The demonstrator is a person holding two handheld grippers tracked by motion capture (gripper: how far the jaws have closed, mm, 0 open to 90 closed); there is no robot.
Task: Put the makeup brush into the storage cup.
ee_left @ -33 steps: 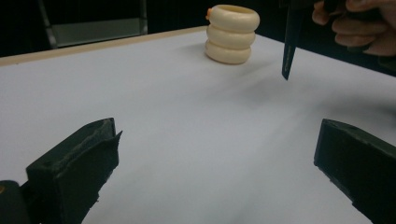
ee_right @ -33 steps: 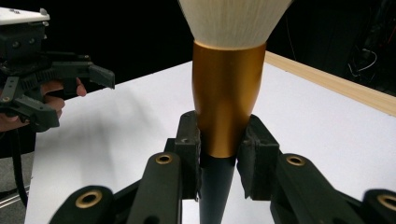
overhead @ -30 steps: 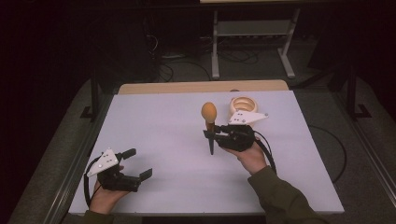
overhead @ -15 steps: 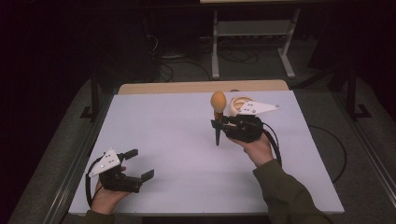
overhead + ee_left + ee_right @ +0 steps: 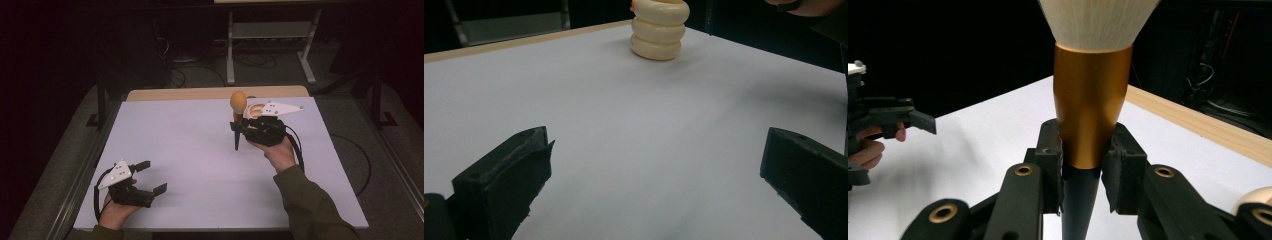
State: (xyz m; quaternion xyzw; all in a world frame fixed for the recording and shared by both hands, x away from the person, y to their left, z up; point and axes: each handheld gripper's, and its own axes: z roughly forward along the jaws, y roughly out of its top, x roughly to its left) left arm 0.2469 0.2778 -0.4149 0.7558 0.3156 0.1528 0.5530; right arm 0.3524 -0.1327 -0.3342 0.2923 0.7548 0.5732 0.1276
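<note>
Right gripper view is showing my right hand-held gripper point(image 5: 1083, 165) clenched on a makeup brush point(image 5: 1091, 100), its pads pressing the copper-coloured ferrule just above the dark pointed handle, with the pale bristle head fanning out overhead. From the high view I am holding that brush point(image 5: 237, 112) upright above the far right part of the white worktop point(image 5: 200, 150), handle tip pointing down and hanging clear of the surface, and my right hand-held gripper point(image 5: 245, 129) is sitting just in front of a cream ribbed holder point(image 5: 254, 109) that is standing near the worktop's far edge. I am judging this to be the carrying step: the brush is lifted and gripped, and is not yet set anywhere. The next move is probably calling for lining the handle up over the holder's opening, keeping the brush vertical and lowering it straight before letting go; whether the opening is free I cannot tell from here. My left hand-held gripper point(image 5: 147, 176) is resting released at the near left corner, jaws standing wide with nothing between them, and the left gripper view is looking across bare worktop to the holder point(image 5: 658, 32). Open room is lying across the whole middle, while the wooden strip point(image 5: 210, 93) at the far edge is running close behind the holder, so I am having little margin beyond it.
</note>
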